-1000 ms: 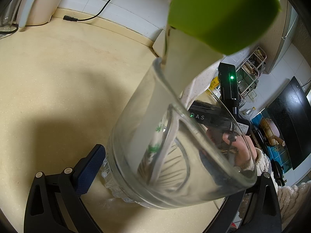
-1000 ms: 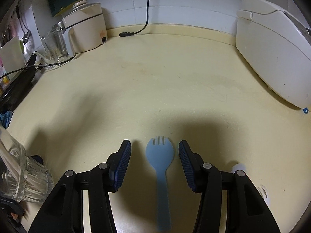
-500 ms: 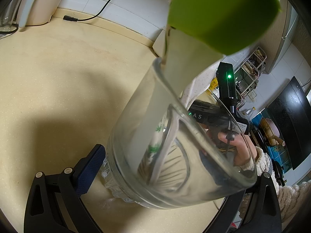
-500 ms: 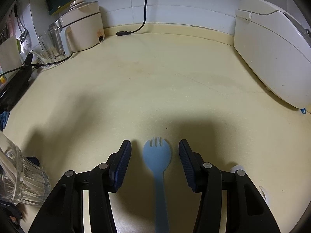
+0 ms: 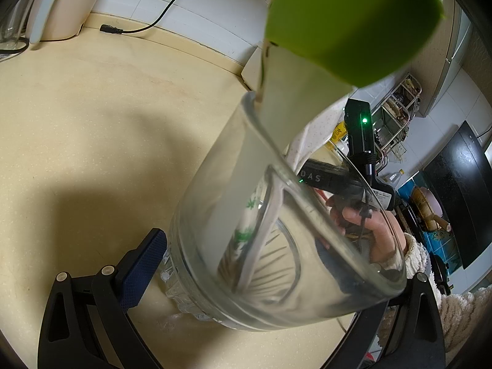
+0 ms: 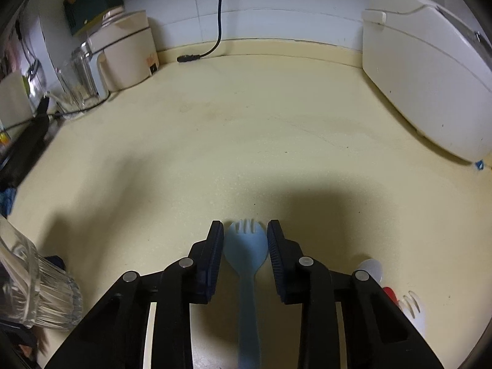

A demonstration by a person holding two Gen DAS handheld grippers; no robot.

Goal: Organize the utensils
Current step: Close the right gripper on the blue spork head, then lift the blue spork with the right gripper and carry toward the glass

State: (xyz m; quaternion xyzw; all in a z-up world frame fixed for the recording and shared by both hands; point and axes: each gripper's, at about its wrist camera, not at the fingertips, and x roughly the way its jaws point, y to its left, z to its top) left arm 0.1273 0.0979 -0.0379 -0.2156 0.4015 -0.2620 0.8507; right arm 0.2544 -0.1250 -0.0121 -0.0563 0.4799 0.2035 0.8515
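Observation:
My left gripper (image 5: pixel 264 264) is shut on a clear ribbed glass (image 5: pixel 233 209) standing on the beige counter. A utensil with a green head (image 5: pixel 350 18) and pale handle leans out of the glass. In the right wrist view the glass (image 6: pixel 33 289) sits at the far left. My right gripper (image 6: pixel 245 240) has its pads against both sides of the head of a blue plastic spork (image 6: pixel 246 264) lying on the counter.
White and red utensils (image 6: pixel 399 295) lie right of the right gripper. A white appliance (image 6: pixel 430 86) stands at right, a cream cooker (image 6: pixel 123 55) and loose power cable (image 6: pixel 209 52) at the back wall. Open counter (image 6: pixel 246 141) lies ahead.
The right gripper's jaws have closed from wide open onto the spork's head. The left gripper and glass have not moved.

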